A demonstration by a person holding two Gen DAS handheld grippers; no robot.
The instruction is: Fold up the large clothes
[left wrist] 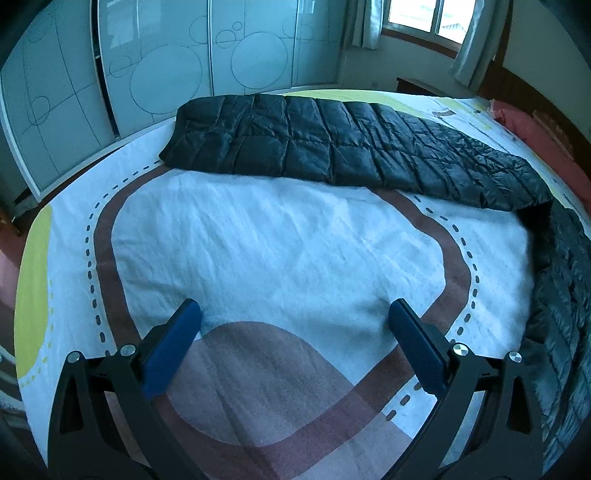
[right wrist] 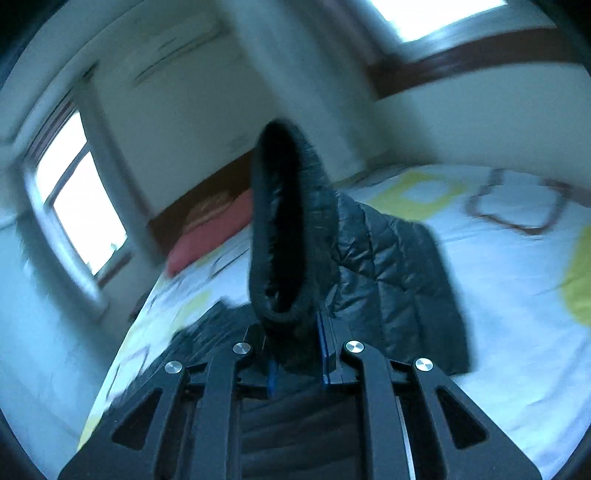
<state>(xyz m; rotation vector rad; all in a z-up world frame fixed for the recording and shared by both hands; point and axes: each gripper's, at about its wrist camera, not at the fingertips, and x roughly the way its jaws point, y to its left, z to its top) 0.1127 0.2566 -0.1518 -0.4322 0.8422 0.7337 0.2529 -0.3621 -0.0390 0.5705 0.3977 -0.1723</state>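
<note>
A long black quilted down coat [left wrist: 332,147] lies across the far side of the bed, and part of it runs down the right edge. My left gripper [left wrist: 295,321] is open and empty above the patterned bedspread [left wrist: 258,240], well short of the coat. My right gripper [right wrist: 295,350] is shut on a fold of the same black coat [right wrist: 291,229], which stands up between its blue pads [right wrist: 323,347] and drapes down to the right. The right wrist view is motion-blurred.
White wardrobe doors [left wrist: 166,74] stand behind the bed on the left. A window with curtains [left wrist: 424,18] is at the back right. A red pillow [right wrist: 207,236] lies at the headboard. Red bedding [left wrist: 535,129] shows at the bed's far right.
</note>
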